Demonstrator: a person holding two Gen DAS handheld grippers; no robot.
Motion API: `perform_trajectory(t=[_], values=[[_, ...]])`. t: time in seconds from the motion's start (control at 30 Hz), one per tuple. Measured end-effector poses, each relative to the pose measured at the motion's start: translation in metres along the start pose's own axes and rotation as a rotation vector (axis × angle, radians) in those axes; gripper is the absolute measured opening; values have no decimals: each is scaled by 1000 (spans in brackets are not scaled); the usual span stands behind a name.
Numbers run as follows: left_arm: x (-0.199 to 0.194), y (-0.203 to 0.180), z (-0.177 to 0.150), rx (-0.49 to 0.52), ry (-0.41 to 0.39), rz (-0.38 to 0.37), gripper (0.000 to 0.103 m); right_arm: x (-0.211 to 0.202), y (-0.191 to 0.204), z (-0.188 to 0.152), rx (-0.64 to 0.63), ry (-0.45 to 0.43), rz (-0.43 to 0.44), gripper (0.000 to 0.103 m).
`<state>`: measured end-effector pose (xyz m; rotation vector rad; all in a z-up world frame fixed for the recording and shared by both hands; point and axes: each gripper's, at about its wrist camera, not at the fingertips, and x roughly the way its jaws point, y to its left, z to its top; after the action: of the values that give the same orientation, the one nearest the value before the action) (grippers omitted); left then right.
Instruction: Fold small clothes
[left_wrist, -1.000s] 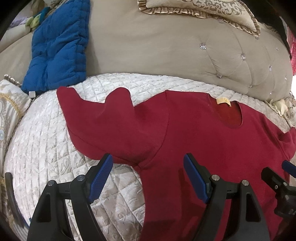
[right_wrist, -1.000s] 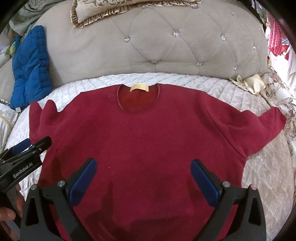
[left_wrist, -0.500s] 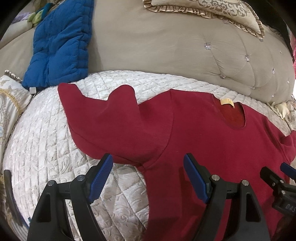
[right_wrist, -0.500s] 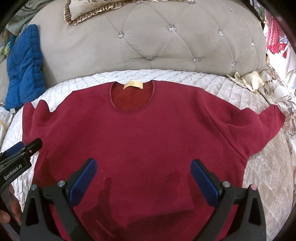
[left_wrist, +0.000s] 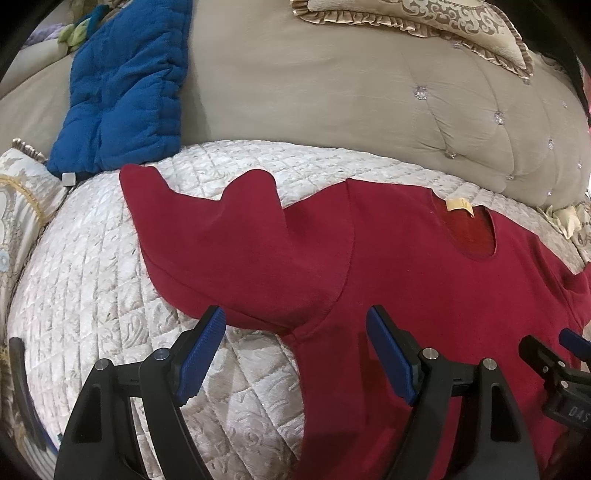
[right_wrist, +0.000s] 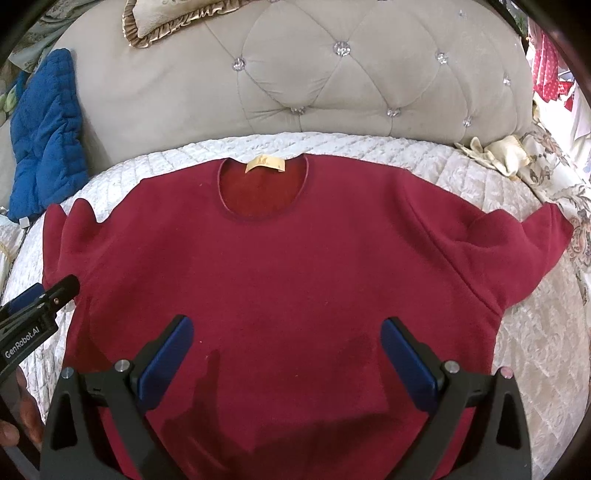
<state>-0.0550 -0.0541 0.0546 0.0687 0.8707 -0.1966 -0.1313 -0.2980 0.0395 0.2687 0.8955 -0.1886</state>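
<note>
A dark red long-sleeved top (right_wrist: 295, 258) lies flat, front up, on the quilted bed, neck hole and yellow label (right_wrist: 265, 163) toward the headboard. Both sleeves are bunched short at the sides. My left gripper (left_wrist: 295, 347) is open and empty, hovering over the left armpit seam of the top (left_wrist: 406, 266), with the left sleeve (left_wrist: 221, 236) just beyond it. My right gripper (right_wrist: 286, 354) is open and empty above the lower middle of the top. The left gripper also shows at the left edge of the right wrist view (right_wrist: 33, 314).
A cream quilted bedspread (left_wrist: 92, 295) covers the bed. A beige tufted headboard (right_wrist: 332, 85) stands behind. A blue padded cushion (left_wrist: 125, 88) leans at the back left. A frilled pillow (left_wrist: 424, 18) lies on top of the headboard. Pale crumpled cloth (right_wrist: 498, 155) sits at the back right.
Both grippers have shifted slightly, with the top sitting a little lower and more to the right in the left view. The top has not moved and both grippers stay open.
</note>
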Motion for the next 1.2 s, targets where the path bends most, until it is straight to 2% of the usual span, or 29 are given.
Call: perform_trajectory(t=[0.67,0.83,1.2], values=[[4,8,2,-20,6,19,60,2,8,-1,-13,16,14,103],[4,8,2,-23,7,19,60,3,4,0,29,21,36,103],[3,11,4,-36,7,26,60,5,8,0,4,32,12,103]])
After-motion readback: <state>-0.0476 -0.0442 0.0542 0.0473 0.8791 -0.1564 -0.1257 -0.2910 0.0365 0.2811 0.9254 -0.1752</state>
